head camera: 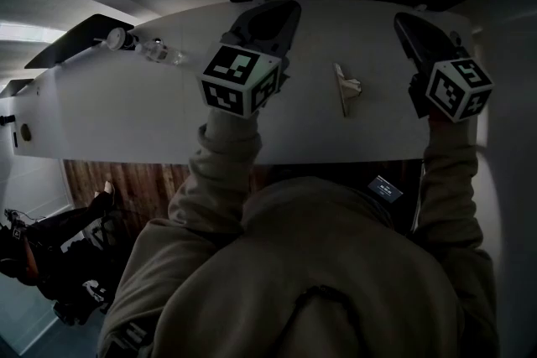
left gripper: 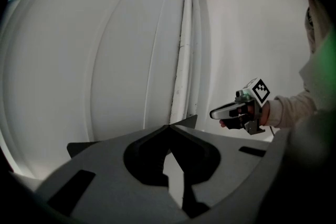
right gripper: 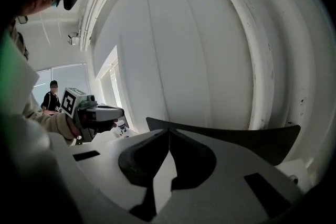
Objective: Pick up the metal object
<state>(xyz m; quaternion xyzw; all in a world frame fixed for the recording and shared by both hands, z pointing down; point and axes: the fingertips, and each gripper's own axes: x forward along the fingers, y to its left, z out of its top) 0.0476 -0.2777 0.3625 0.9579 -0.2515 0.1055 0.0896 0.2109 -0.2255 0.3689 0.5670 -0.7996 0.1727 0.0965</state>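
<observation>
While we hold both grippers out over the white table (head camera: pixel 126 117), the left gripper (left gripper: pixel 169 127) has its jaws pressed together tip to tip. Nothing sits between them, and they touch nothing; past the tips we see only white wall (left gripper: pixel 105 50). The right gripper (right gripper: pixel 169 132) is closed the same way, down to a thin seam, and is just as empty.

On the table between the two grippers lies the metal object (head camera: pixel 345 88). It is a pale, thin strip with a folded lump on one side, and it is clear of both sets of jaws.

At the table's far left end stand small bottles (head camera: pixel 159 52), well apart from the left gripper. We cannot tell what is in them.

Our left sleeve (head camera: pixel 222 172) and right sleeve (head camera: pixel 449 172) both reach forward from the body, and each gripper's marker cube faces back toward the head camera. From the right gripper view, our left hand (right gripper: pixel 79 124) is wrapped round its handle with that gripper roughly level. From the left gripper view, our right hand (left gripper: pixel 236 119) grips its handle the same way.
</observation>
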